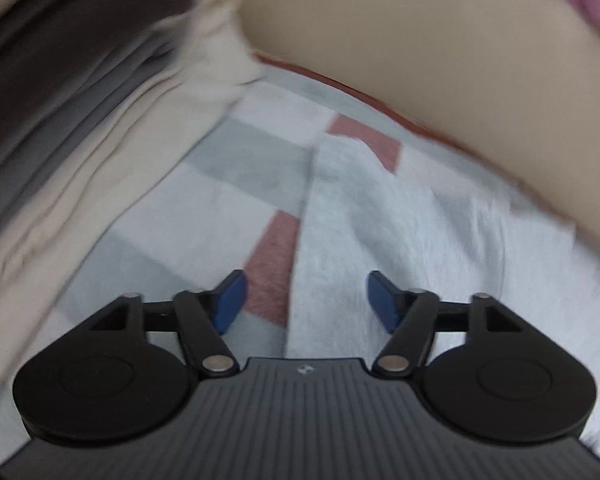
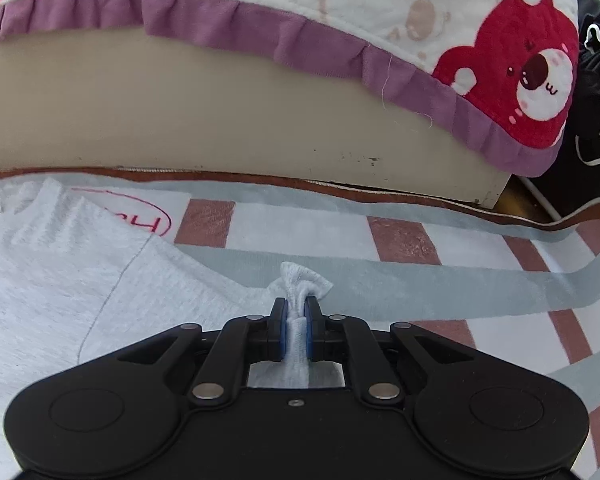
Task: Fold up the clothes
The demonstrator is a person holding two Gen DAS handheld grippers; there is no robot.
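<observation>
**Right tongs pinch the shirt's edge**

A pale grey shirt (image 2: 60, 280) lies spread on a checked rug (image 2: 420, 280) beside a bed (image 2: 220, 120). The right tongs (image 2: 296, 320) are closed on a bunched bit of the shirt's edge. The left tongs (image 1: 304, 300) gape wide above the shirt, nothing between them. Folded clothes (image 1: 80, 160) are stacked to the left.
</observation>
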